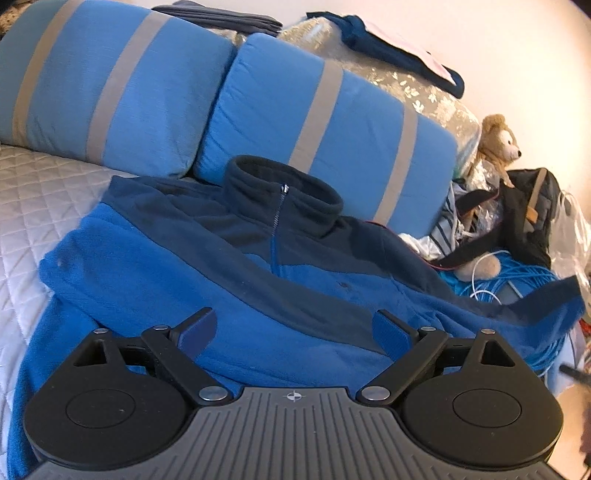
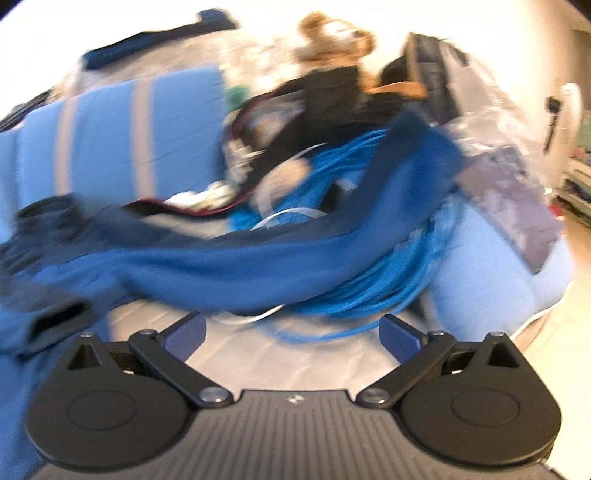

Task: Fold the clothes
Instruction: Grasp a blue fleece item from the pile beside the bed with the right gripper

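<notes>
A blue fleece jacket (image 1: 207, 273) with a navy yoke and stand-up collar (image 1: 284, 184) lies front up on the quilted bed, collar toward the pillows. My left gripper (image 1: 293, 328) is open and empty, hovering over the jacket's lower body. In the blurred right wrist view the jacket's right sleeve (image 2: 295, 254) stretches out over a coil of blue cable. My right gripper (image 2: 291, 332) is open and empty just short of that sleeve, above bare sheet.
Two blue pillows with grey stripes (image 1: 332, 122) stand behind the jacket. A teddy bear (image 1: 496, 144), a black bag (image 1: 532, 218), blue and white cables (image 1: 517, 284) and plastic bags crowd the right. Folded dark clothes (image 1: 229, 16) lie on top. The bed's edge (image 2: 535, 317) is at right.
</notes>
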`<state>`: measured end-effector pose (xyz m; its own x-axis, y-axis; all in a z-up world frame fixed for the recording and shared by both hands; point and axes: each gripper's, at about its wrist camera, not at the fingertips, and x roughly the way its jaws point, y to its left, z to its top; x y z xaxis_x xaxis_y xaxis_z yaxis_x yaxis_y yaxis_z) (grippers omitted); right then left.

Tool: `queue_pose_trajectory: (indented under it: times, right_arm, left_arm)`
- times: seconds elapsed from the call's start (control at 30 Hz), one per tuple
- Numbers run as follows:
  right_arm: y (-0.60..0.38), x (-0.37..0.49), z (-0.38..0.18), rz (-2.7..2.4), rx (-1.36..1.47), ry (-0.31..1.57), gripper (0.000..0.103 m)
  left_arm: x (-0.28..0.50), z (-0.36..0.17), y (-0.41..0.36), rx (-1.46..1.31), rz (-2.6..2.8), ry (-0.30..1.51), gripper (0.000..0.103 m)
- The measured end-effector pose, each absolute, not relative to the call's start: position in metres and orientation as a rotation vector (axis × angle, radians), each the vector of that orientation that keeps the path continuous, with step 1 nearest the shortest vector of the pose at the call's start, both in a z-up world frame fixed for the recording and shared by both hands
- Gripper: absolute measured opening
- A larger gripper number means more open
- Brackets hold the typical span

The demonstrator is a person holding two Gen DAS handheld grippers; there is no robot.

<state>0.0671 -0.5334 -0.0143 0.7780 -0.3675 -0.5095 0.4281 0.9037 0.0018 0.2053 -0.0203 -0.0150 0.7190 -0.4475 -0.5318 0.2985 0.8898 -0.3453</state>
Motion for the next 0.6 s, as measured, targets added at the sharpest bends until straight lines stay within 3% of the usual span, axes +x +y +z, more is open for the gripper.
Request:
queue_pose_trajectory:
  times: [0.3, 0.6]
  right_arm:
    - [-0.65, 0.099, -0.001, -0.59, 0.198, 0.332, 0.103]
    - [-0.697, 0.128, 0.002, -0.613, 0.319, 0.197, 0.101]
  left_arm:
    - [0.212, -0.016, -0.038, -0.21, -0.406, 0.662, 0.092]
    - [0.211, -0.017, -0.04, -0.193, -0.397, 0.667, 0.092]
